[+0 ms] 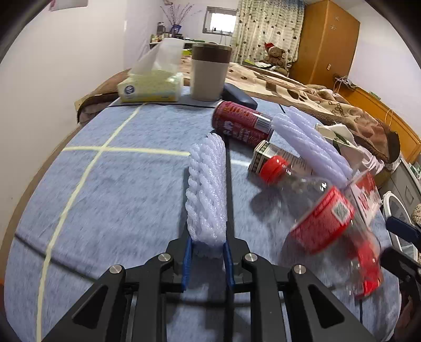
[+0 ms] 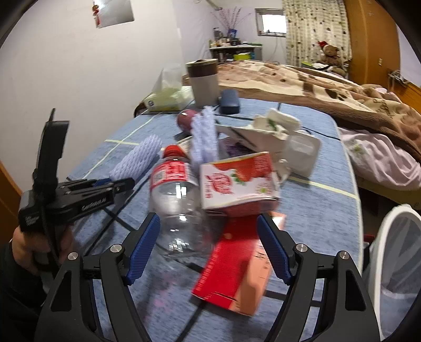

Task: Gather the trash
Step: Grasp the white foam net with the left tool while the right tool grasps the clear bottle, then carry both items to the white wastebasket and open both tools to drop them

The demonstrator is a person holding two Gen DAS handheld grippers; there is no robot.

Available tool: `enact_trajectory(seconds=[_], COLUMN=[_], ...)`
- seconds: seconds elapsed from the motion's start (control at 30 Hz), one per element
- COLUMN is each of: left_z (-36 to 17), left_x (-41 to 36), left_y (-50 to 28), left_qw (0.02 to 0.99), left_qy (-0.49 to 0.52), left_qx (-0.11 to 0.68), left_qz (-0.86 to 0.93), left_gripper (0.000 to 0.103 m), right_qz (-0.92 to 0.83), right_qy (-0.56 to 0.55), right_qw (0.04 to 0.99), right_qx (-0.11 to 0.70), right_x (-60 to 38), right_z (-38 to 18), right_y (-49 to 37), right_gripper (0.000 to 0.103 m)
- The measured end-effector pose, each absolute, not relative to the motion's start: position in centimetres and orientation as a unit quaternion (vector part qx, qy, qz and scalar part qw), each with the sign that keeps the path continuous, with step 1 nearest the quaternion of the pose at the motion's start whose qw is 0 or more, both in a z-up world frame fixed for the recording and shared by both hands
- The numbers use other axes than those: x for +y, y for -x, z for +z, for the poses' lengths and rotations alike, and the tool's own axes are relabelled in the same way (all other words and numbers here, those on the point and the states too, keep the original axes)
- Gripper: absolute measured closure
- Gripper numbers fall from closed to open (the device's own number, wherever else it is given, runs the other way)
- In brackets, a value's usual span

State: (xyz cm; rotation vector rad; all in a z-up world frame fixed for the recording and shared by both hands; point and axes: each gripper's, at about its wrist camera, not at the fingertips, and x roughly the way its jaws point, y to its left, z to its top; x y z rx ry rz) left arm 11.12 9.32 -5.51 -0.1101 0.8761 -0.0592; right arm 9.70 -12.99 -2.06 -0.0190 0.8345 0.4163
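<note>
Here the left gripper (image 1: 208,189) clamps a foam net (image 1: 208,192) — right gripper (image 2: 208,252) agape, seemingly straddling bottle (image 2: 179,200) and carton (image 2: 236,268).

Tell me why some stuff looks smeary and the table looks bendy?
Left wrist view: the clear bottle is smeared by motion blur, while the foam net in the left gripper looks sharp; the fisheye lens curves the blue table. Right wrist view: the red carton between the right gripper's open jaws is blurred too, and the window glares white.
</note>
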Motion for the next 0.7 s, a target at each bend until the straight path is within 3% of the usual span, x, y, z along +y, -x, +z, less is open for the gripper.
enact_trajectory(seconds=[0.13,0.37,0.47,0.53,0.7], left_z=[-5.3,-5.1,-4.9,-4.5,-4.0], left_x=[10.6,12.4,12.6,12.8,13.1], left_y=[-9.2,-6.9,-6.6,-6.4,-7.5], left_qw=[0.903,0.902,0.904,0.908,0.911], left_qy=[0.064,0.076,0.080,0.088,0.095], left_qx=[0.424,0.425,0.420,0.410,0.401], left_qz=[-0.016,-0.012,-0.017,-0.022,-0.024], left_gripper=[0.082,0.081,0.068,0.049,0.047], right_qz=[0.221,0.233,0.232,0.233,0.227], right_qy=[0.015,0.024,0.023,0.016,0.011], right_qw=[0.882,0.869,0.865,0.861,0.859], right_qx=[0.415,0.437,0.445,0.452,0.458], right_x=[-11.8,-10.6,-10.2,-10.1,-9.5], right_z=[-2.5,-3.2,-3.4,-3.5,-4.0], right_y=[-10.2,-10.8,-11.2,-11.6,-12.2], right_gripper=[0.035,0.035,0.035,0.035,0.036])
